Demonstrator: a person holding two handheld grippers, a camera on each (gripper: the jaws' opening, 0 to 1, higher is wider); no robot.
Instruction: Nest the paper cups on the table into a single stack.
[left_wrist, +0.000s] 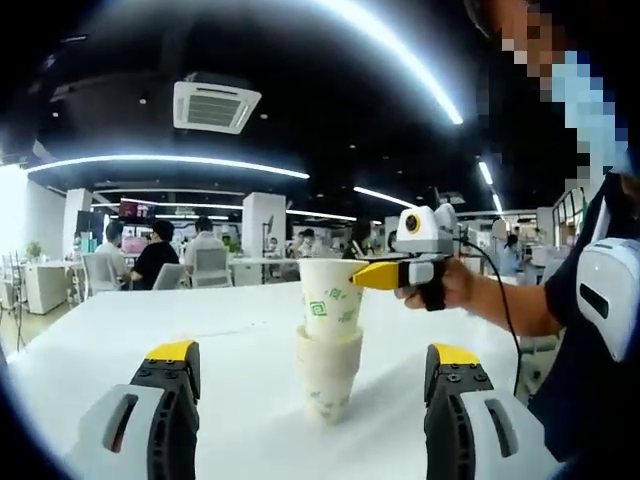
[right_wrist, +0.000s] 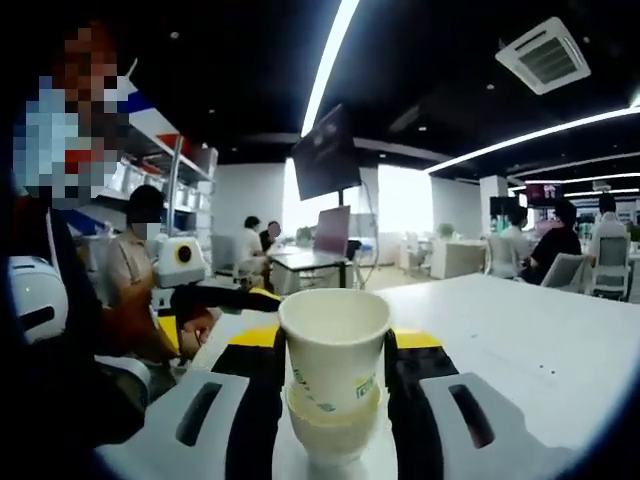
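A stack of white paper cups with green prints (left_wrist: 328, 375) stands upright on the white table (left_wrist: 150, 320). The top cup (left_wrist: 330, 295) sits partly inside the stack and rises well above it. My right gripper (left_wrist: 352, 277) comes in from the right and is shut on that top cup near its rim. In the right gripper view the top cup (right_wrist: 334, 365) is pinched between the two jaws of the right gripper (right_wrist: 335, 338), with the stack (right_wrist: 330, 430) under it. My left gripper (left_wrist: 313, 352) is open, its jaws wide on either side of the stack and short of it. The left gripper (right_wrist: 215, 298) also shows at the left.
The person holding the grippers (left_wrist: 590, 300) stands at the table's right side. Behind the table (right_wrist: 540, 340), people sit at other desks and chairs (left_wrist: 160, 260). Bare tabletop lies to the left of the stack.
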